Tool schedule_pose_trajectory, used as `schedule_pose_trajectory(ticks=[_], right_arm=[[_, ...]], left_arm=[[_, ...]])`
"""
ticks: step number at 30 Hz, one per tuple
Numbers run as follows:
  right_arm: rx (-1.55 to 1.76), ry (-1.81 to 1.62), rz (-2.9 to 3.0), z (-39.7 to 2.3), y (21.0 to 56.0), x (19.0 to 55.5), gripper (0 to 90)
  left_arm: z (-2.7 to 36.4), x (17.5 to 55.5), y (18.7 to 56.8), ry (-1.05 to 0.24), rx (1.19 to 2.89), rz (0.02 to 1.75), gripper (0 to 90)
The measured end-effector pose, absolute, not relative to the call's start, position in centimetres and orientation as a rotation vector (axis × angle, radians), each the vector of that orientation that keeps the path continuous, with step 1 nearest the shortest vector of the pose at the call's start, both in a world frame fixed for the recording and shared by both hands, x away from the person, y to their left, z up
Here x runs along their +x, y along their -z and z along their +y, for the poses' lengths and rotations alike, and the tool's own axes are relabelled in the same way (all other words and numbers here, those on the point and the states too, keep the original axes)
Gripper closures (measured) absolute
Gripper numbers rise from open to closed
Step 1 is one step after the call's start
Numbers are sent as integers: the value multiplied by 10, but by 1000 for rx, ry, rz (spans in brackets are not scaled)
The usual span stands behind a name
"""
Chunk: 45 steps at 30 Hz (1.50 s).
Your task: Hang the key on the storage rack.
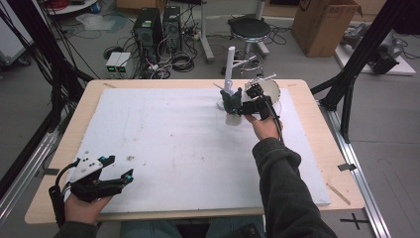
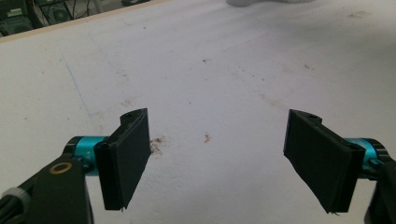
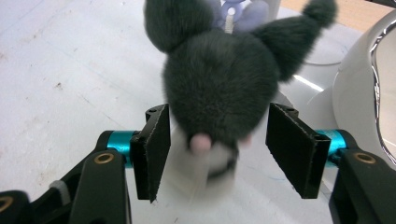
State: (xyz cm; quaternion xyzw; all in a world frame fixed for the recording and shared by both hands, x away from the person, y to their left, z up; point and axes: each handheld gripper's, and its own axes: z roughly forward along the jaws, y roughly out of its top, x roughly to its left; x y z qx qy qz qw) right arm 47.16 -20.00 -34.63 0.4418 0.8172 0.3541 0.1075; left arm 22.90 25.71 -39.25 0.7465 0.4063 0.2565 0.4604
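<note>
Jaws of the right tool (image 3: 212, 154) stood spread either side of a dark plush toy (image 3: 219, 88), seemingly readying a grip, while the left tool (image 2: 217, 158) gaped empty.

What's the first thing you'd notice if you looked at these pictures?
A fuzzy dark grey plush toy with pointy ears sits at the far right of the white foam board, right between the open jaws of the right tool. Beside it stands a white bowl. The left tool rests open at the near left corner, over bare board.
</note>
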Motion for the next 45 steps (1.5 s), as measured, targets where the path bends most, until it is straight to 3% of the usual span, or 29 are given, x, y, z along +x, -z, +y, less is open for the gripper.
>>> schedule_pose_trajectory(ticks=[45], right_arm=[[1140, -1318, 2370, -196, 328, 444, 189]], left_arm=[[253, 245, 396, -598, 1842, 1015, 231]])
